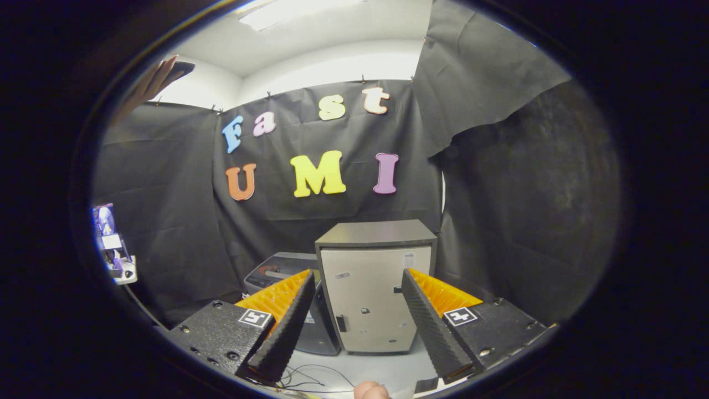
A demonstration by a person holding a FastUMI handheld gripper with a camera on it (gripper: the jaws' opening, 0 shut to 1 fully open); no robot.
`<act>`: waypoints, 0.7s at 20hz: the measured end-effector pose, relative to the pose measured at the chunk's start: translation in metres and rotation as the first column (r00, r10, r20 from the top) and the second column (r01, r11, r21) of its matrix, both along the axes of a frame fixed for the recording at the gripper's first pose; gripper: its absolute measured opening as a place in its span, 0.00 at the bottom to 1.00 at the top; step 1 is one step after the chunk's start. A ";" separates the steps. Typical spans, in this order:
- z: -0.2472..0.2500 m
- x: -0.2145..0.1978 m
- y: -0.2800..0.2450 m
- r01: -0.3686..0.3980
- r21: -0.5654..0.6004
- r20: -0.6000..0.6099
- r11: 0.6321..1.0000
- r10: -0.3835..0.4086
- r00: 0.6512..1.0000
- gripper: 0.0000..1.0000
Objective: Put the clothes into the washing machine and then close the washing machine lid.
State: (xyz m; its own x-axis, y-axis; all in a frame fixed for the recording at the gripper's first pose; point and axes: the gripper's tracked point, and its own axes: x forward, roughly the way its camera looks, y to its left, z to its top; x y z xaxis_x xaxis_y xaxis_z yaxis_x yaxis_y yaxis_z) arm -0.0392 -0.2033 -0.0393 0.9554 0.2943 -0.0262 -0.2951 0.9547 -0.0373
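Note:
My gripper [357,277] is open, with nothing between its fingers. Straight ahead, beyond the fingertips, a beige cabinet [368,299] with a dark grey top and a shut front door stands on the white table [388,368]. To its left sits a lower dark grey appliance [277,267], apparently the washing machine, touching or nearly touching the cabinet. The left finger [288,316] hides much of it, and I cannot tell how its lid stands.
Thin dark cables [310,379] lie on the table just ahead of the left finger. A person's fingertip [371,390] shows low between the fingers. A raised hand [152,83] is high on the left. A small device [113,244] stands at the left wall.

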 end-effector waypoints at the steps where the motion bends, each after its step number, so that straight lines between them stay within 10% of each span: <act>1: 0.000 0.000 0.000 0.002 0.000 -0.002 1.000 -0.002 1.000 0.98; 14: -0.001 0.003 -0.001 0.007 -0.010 -0.002 1.000 -0.007 1.000 0.98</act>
State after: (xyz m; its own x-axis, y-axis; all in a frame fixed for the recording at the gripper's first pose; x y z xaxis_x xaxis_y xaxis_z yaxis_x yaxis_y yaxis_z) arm -0.0361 -0.2041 -0.0398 0.9574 0.2871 -0.0312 -0.2883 0.9564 -0.0463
